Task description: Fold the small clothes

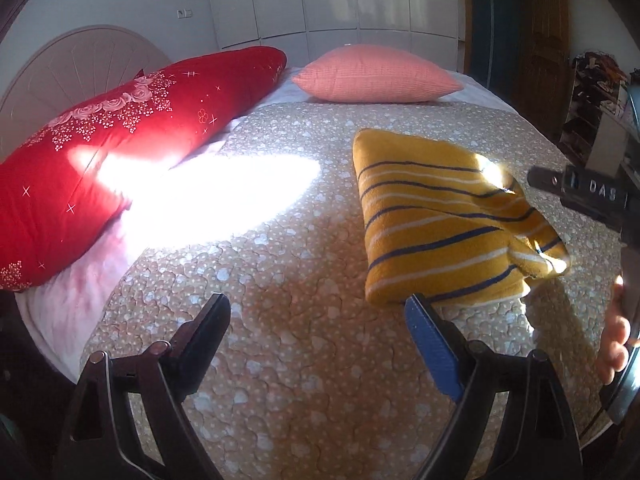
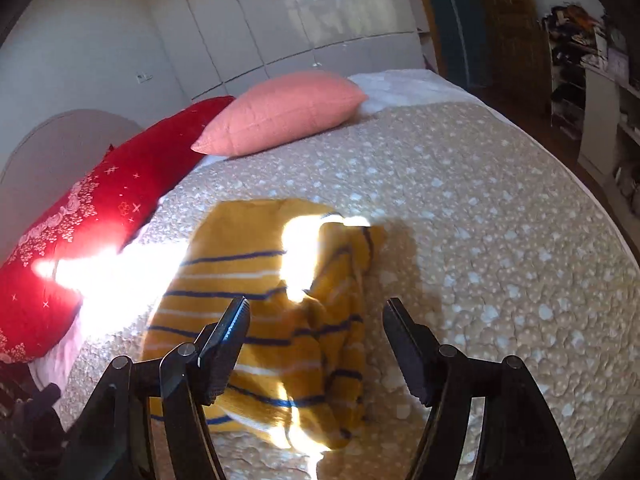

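A yellow sweater with blue and white stripes (image 1: 444, 220) lies folded on the bedspread (image 1: 280, 340), with a sleeve end bunched at its right edge. My left gripper (image 1: 318, 312) is open and empty, just in front of the sweater's near left corner. The right gripper (image 1: 580, 192) shows at the right edge of the left wrist view, beside the sweater. In the right wrist view the sweater (image 2: 260, 320) lies under my right gripper (image 2: 316, 316), which is open and empty above its right half.
A red floral pillow (image 1: 112, 152) and a pink pillow (image 1: 376, 76) lie at the head of the bed. A bright sun patch (image 1: 224, 192) falls left of the sweater. White wardrobe (image 1: 332, 0) behind; shelves (image 2: 592, 80) at the right.
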A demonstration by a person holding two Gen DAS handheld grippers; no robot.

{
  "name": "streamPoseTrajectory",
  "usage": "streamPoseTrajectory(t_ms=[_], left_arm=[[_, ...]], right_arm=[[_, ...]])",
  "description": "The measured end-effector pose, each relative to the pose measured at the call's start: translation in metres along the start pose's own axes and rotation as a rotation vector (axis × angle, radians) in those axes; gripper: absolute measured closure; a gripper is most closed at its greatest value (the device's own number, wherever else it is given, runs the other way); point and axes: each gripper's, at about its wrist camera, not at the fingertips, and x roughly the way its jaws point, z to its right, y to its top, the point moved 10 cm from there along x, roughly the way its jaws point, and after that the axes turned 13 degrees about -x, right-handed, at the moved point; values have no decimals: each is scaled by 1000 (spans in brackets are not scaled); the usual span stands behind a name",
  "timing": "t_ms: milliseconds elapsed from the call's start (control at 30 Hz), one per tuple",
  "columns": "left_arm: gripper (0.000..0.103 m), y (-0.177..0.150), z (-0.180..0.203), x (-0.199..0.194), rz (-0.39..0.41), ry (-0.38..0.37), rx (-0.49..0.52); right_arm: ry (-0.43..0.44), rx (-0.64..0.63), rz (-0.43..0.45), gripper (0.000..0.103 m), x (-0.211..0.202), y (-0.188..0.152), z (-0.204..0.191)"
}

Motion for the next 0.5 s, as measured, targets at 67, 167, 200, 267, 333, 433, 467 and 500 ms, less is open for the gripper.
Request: streamPoseTrajectory(t_ms=[67,167,200,267,333,433,467,500], left_arm=[[15,-1,0,1,1,4,8],[15,-3,-3,5,-10,12,2],[15,-4,-5,6,-16,14,-1],[15,-6,-9,8,-24,21,-8],[15,-7,-14,9,-25,28,-10],[15,-6,-20,8,-19,35,-15],[14,-5,-21,7,-12,38,-16],[14,-4,-23,5,-4,41,-15]], right_arm=[[73,-21,-5,29,4,17,-20],[148,-49,-47,29,32,35,-50],[139,-78,-63,29,44,40,-58],[111,-157,-112,29,72,46,-74],[99,-210,-174,29,100,44,-85],[62,-254,-304,29,139,26,-89],[56,-262,-307,29,142,23,-89],[56,-263,-286,30,136,24,-88]])
